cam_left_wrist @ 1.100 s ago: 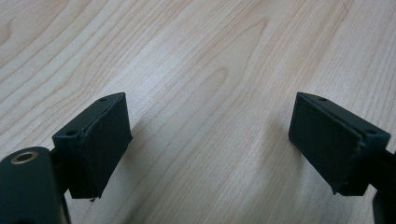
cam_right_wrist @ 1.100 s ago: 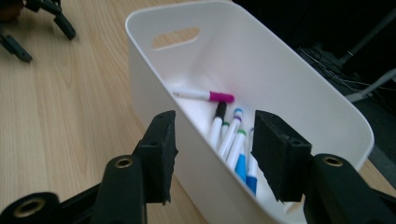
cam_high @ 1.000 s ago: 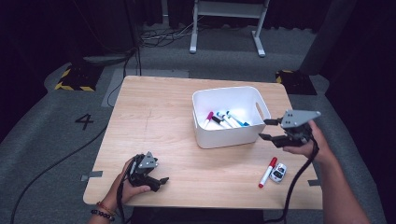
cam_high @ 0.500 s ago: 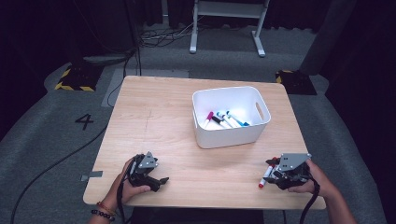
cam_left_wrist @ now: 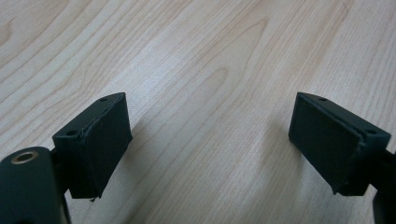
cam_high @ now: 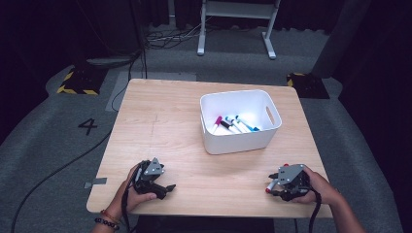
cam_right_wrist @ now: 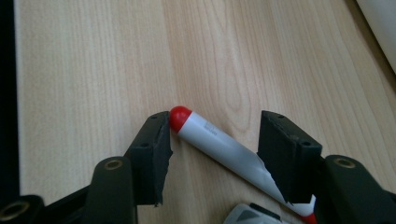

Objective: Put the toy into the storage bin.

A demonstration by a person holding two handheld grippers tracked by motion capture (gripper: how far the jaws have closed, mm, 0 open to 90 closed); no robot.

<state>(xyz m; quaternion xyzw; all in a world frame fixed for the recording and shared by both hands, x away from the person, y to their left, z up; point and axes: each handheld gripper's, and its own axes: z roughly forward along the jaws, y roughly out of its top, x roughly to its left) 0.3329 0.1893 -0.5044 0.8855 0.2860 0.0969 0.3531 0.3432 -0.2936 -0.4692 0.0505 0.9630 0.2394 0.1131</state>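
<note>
Your right gripper (cam_right_wrist: pixel 212 149) is spread wide around the red pen (cam_right_wrist: pixel 219 142), which lies flat on the bench (cam_high: pixel 170 126), near the white bin (cam_high: pixel 240 121). Its red tip touches one jaw. Your left gripper (cam_left_wrist: pixel 210 140) is spread too, holding nothing.

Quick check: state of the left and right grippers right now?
Left gripper: open, nothing between its fingers, bare table beneath.
Right gripper: open, fingers either side of the red-capped marker lying on the table, not yet clamped.
</note>
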